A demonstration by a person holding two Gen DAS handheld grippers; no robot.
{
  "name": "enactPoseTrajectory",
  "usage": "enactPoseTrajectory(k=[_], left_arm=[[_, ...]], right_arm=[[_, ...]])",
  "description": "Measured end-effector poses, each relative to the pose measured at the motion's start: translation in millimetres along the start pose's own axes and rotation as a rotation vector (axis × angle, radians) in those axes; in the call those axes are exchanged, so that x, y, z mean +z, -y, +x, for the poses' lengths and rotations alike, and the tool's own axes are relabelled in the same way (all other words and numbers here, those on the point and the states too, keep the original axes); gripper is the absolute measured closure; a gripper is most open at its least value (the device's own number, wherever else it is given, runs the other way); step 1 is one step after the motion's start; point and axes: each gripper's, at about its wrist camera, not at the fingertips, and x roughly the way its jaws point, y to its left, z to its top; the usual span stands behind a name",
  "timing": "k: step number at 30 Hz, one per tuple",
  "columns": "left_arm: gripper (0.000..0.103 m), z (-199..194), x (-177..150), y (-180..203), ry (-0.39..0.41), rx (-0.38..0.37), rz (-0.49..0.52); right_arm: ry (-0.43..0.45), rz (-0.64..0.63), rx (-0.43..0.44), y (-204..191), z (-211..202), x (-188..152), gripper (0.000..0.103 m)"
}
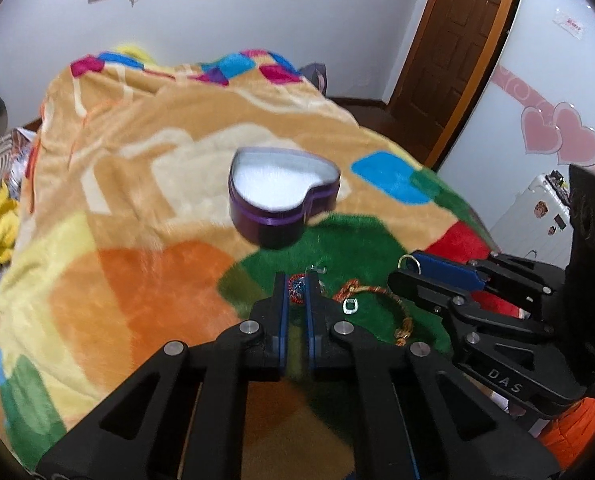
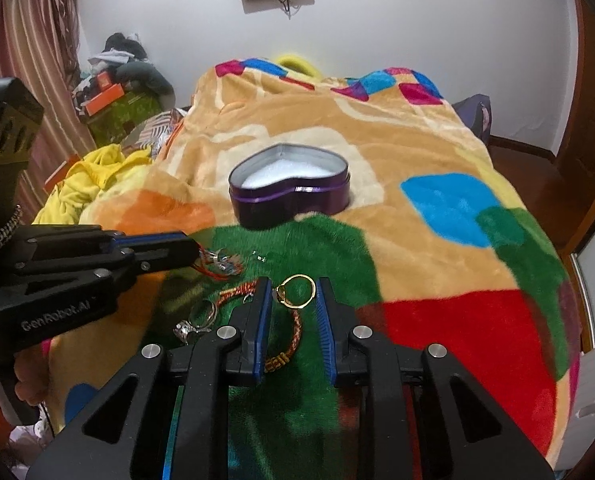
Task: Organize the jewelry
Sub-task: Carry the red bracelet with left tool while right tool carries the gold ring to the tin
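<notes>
Plush blanket point(image 2: 437, 248) under everything. Heart-shaped purple tin point(image 2: 289, 188), lidless, white padding inside, no jewelry yet. Left gripper point(image 1: 296, 286) pinched on red beaded piece point(image 1: 295, 285); right gripper point(image 2: 293, 300) spread around gold ring point(image 2: 295, 291), not clamped. Best squeezed squarely across band, then lifted into tin.

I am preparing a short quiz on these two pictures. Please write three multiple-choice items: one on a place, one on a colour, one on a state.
1. Where does the heart-shaped box stand?
A. on the blanket
B. on the floor
C. in a gripper

2. What colour is its outer wall?
A. red
B. purple
C. white

3. How is the box?
A. lid on
B. open, white lining showing
C. tipped on its side

Key:
1 A, it rests on the patterned blanket beyond the jewelry.
2 B, the wall is dark purple.
3 B, no lid covers it and the white inside shows.
</notes>
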Motion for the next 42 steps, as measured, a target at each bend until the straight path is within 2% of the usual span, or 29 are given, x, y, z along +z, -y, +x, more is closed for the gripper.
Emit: enactPoseTrajectory(k=[7, 21, 34, 42], left_arm=[[0.097, -27, 14, 3, 0.077, 0.009, 0.006], [0.097, -47, 34, 6, 0.160, 0.026, 0.029], [0.097, -37, 64, -5, 0.207, 0.038, 0.032], [0.097, -14, 73, -15, 0.183, 0.033, 0.018]], right_arm=[[0.036, 0.005, -0.010, -1, -12, 6, 0.083], [0.110, 0.004, -0.037, -1, -27, 23, 0.083], [0.177, -0.014, -0.048, -1, -19, 54, 0.083], [0.183, -0.020, -0.042, 3, -4, 64, 0.083]])
